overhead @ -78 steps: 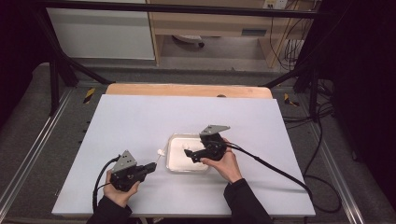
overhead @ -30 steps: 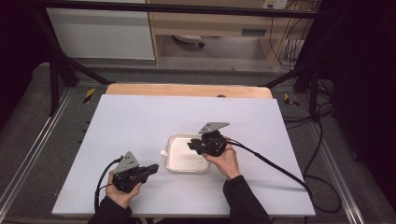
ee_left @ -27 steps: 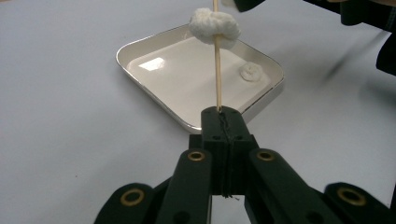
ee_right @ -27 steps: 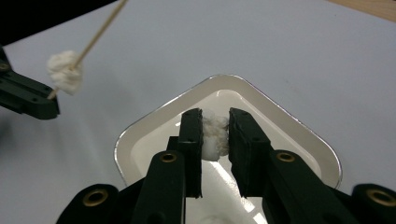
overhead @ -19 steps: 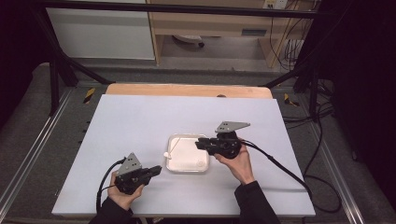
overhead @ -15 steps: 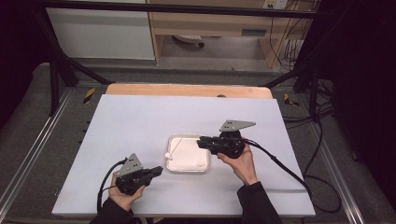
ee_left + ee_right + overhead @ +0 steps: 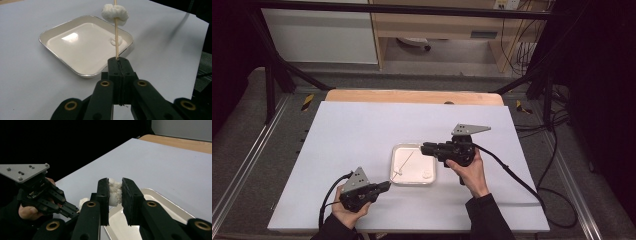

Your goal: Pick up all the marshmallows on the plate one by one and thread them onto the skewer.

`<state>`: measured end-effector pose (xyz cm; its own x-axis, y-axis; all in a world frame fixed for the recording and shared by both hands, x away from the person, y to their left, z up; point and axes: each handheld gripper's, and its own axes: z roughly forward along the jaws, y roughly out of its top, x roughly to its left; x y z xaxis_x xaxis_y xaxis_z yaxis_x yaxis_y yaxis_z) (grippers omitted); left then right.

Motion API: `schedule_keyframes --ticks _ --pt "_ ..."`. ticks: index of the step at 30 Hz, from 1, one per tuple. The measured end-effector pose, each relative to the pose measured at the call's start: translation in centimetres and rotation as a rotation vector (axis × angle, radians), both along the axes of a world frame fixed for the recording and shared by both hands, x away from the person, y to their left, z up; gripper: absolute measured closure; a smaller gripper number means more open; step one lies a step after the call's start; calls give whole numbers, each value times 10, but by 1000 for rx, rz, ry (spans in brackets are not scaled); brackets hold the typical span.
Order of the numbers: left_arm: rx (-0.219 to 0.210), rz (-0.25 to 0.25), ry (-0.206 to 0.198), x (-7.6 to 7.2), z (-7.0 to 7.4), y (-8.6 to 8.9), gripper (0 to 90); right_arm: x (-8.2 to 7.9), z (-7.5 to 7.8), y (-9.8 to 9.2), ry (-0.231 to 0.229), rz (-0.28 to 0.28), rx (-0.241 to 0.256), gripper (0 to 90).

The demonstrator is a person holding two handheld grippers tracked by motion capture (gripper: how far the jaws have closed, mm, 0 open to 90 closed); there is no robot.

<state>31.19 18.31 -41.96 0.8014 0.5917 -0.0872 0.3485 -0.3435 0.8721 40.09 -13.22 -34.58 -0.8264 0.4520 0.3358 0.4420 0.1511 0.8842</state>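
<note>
A thin wooden skewer stands up from my left gripper, whose jaws are shut on its lower end. A white marshmallow is threaded near the skewer's top. From above, the left gripper sits at the front left corner of a white square tray, and the skewer slants over it. My right gripper is shut on a second marshmallow. It hovers at the tray's far right corner. A third marshmallow lies in the tray.
The tray rests mid-table on a pale sheet. A wooden strip runs along the table's far edge. Cables trail from both grippers toward the front and right. Dark metal rails frame the table.
My right gripper has drawn back to the right from over the tray, still holding its marshmallow. The left gripper has shifted slightly right with the skewer.
</note>
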Motion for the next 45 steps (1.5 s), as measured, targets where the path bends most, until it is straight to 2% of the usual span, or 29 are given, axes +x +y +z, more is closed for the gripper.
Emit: schedule_keyframes --ticks 22,34,45 --pt "-7 -23 -19 -4 2 -3 891 6 -6 6 51 43 34 769" --pt "18 -27 -11 -3 0 -5 891 4 -10 10 82 93 52 791" --pt "27 -20 4 -4 -3 -7 892 -1 -16 16 78 105 46 821"
